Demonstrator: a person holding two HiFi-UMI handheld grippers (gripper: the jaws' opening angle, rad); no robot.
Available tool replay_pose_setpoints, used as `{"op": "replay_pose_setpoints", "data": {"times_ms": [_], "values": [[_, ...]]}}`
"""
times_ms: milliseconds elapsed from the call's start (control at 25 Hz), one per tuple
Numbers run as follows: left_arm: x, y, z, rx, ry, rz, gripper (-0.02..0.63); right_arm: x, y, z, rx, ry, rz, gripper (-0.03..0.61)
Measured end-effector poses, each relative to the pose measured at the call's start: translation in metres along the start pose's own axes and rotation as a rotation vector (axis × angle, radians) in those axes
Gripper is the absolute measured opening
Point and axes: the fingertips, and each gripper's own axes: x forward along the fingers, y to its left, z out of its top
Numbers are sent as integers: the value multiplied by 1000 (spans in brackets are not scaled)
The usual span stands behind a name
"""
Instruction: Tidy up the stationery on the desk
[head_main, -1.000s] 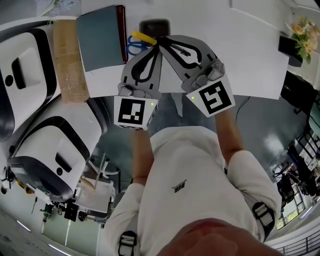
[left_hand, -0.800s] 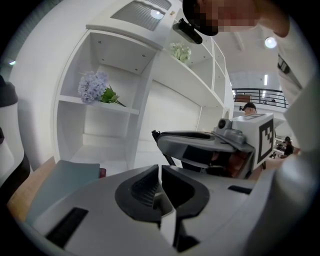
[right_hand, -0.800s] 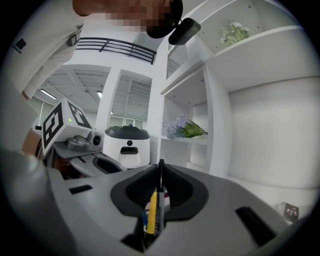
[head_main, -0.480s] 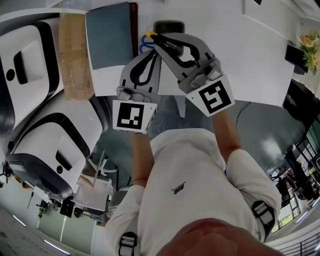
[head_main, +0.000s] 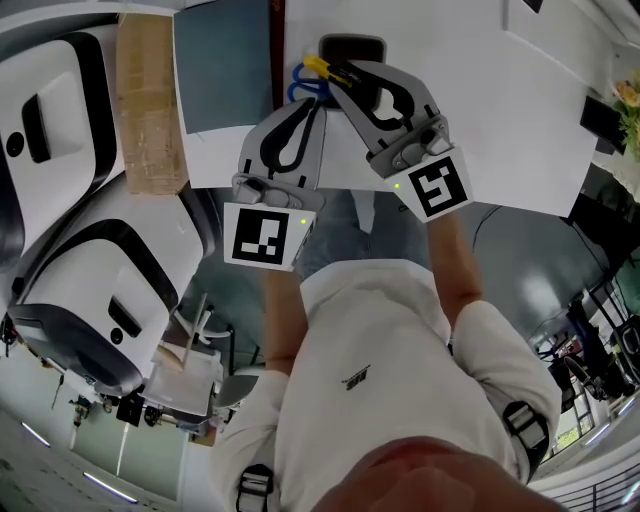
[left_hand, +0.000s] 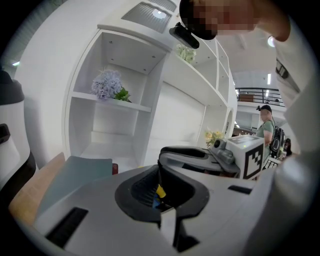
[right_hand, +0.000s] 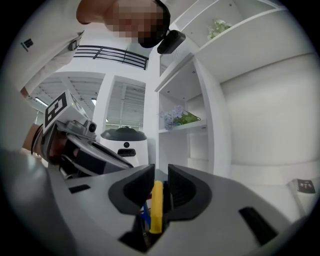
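My right gripper (head_main: 334, 76) is shut on a yellow pen (head_main: 317, 66), which stands upright between its jaws in the right gripper view (right_hand: 156, 204). The pen hangs over blue-handled scissors (head_main: 299, 88) lying on the white desk (head_main: 490, 90), just left of a black pen holder (head_main: 350, 45). My left gripper (head_main: 317, 106) sits beside the right one, jaws together with nothing in them. Through its finger loop in the left gripper view I glimpse the yellow pen (left_hand: 160, 191).
A teal notebook (head_main: 224, 68) lies left of the scissors with a dark red book edge (head_main: 275, 45) beside it. A brown board (head_main: 150, 100) sits at the desk's left end. Two white robots (head_main: 60, 170) stand off the desk's left side. White shelves (left_hand: 115, 105) rise behind the desk.
Both grippers have crept a little farther over the desk toward the pen holder. The right one keeps its hold on the yellow pen, and the left stays shut.
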Motion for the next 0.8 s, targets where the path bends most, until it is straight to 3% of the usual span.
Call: {"op": "replay_pose_setpoints", "data": {"times_ms": [400,600,800], "values": [[-7,-8,15,18,-25,-2,0,-31,-3,12,0,48,-48,61],[-11,-17,30,52,-54,-12,0,-49,-5,30,-23,64,-77,13],[-15,-23,40,82,-73,-20,0,-63,1,42,-25,87,-89,8]]}}
